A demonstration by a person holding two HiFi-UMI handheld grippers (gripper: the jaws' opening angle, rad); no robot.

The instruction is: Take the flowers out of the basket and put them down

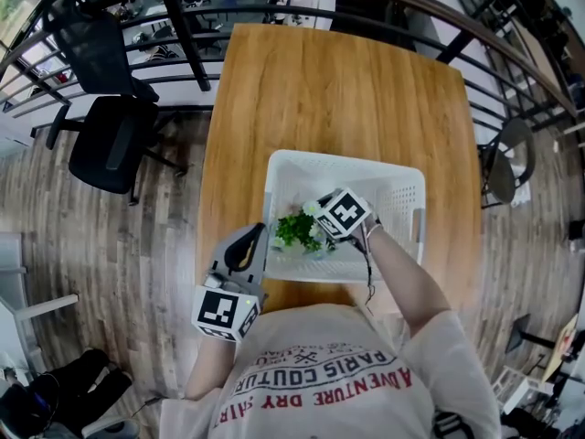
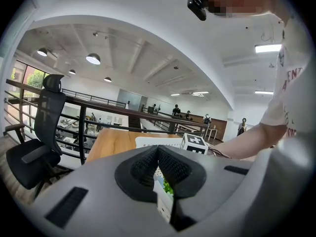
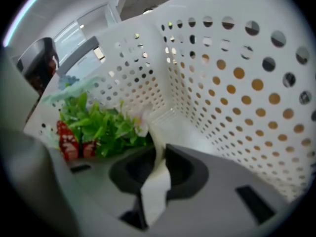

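Observation:
A white perforated basket [image 1: 402,188] stands on the wooden table [image 1: 320,90]. The flowers [image 1: 294,230], a bunch with green leaves, pale blooms and a red label, lie in its near-left corner. My right gripper [image 1: 317,234] reaches down into the basket, right at the bunch. In the right gripper view its jaws [image 3: 160,149] pinch a cream-white strip of the bunch, with the leaves [image 3: 98,125] just ahead and the basket wall [image 3: 237,83] to the right. My left gripper [image 1: 259,238] hovers outside the basket's near-left corner, pads [image 2: 148,164] together, nothing held.
A black office chair [image 1: 110,135] stands on the floor left of the table, another chair [image 1: 507,163] on the right. A dark railing [image 1: 274,12] runs behind the table's far end. Bare wood stretches beyond the basket.

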